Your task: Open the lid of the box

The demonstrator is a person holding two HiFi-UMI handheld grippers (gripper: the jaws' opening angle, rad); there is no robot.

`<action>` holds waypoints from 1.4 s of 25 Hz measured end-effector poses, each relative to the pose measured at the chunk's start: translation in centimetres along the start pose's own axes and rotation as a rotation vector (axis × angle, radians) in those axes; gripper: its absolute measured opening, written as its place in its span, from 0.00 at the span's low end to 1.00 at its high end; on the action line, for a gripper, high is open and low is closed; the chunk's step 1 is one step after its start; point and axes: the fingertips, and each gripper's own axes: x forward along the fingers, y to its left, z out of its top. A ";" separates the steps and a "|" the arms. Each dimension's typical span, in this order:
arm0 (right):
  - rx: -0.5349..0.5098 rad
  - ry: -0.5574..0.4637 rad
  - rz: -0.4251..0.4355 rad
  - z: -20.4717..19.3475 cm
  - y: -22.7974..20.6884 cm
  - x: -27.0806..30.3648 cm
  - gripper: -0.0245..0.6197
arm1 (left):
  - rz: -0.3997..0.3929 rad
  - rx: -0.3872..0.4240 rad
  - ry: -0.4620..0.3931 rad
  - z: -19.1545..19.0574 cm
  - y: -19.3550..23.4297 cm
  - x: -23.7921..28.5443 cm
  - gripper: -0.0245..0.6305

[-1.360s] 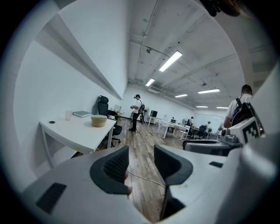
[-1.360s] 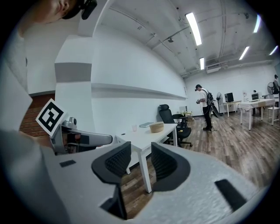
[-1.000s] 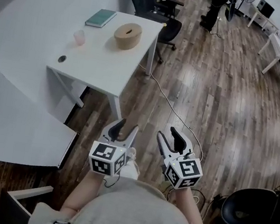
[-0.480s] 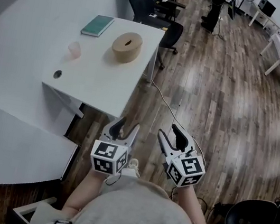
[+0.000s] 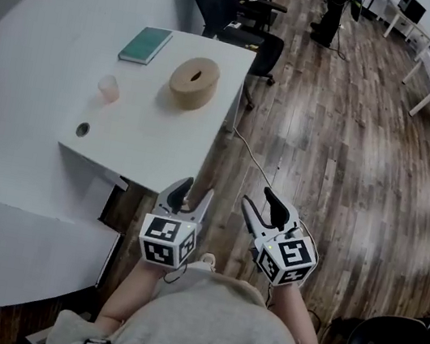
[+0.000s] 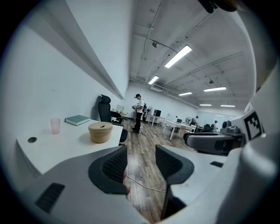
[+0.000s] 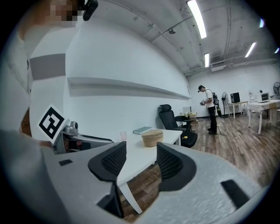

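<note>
A large office room with a wooden floor and white walls. Nearest, both tongs are held low in front of the body, side by side above the floor. The left tongs stand open with nothing between them. The right tongs are opening, also empty. Just beyond them is the near corner of a white bench. On it, well apart from both tongs, sits the round tan box with its lid on, near the bench's right edge. A pink cup stands to the box's left, and a green book lies farther back. Past the bench is a black chair, and farther off a person stands.
</note>
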 end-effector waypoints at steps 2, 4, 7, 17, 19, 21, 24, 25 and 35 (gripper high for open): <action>0.003 0.003 0.002 0.1 -0.4 0.9 0.37 | 0.005 -0.001 0.004 0.2 0.6 0.7 0.33; 0.008 0.008 0.009 0.1 -0.7 1.7 0.37 | 0.012 -0.003 0.010 0.3 1.1 1.3 0.33; 0.011 0.017 0.024 0.1 -0.9 2.8 0.37 | 0.029 -0.013 0.016 0.4 2.2 1.9 0.33; 0.011 0.019 0.095 1.2 -4.8 8.2 0.37 | 0.095 -0.023 0.013 2.1 4.5 7.0 0.33; -0.001 0.021 0.125 1.7 -5.9 9.6 0.37 | 0.122 -0.032 0.003 2.8 4.9 8.4 0.33; -0.016 0.023 0.159 2.4 -7.2 11.0 0.37 | 0.151 -0.043 -0.009 3.5 5.2 9.8 0.33; -0.039 0.021 0.208 3.8 -9.0 13.5 0.37 | 0.191 -0.055 -0.026 4.9 5.9 12.2 0.33; -0.046 0.021 0.223 4.2 -9.6 14.3 0.37 | 0.205 -0.061 -0.031 5.3 6.2 12.9 0.33; -0.087 0.052 0.378 6.9 -14.4 20.7 0.37 | 0.347 -0.120 -0.071 8.8 7.9 18.9 0.33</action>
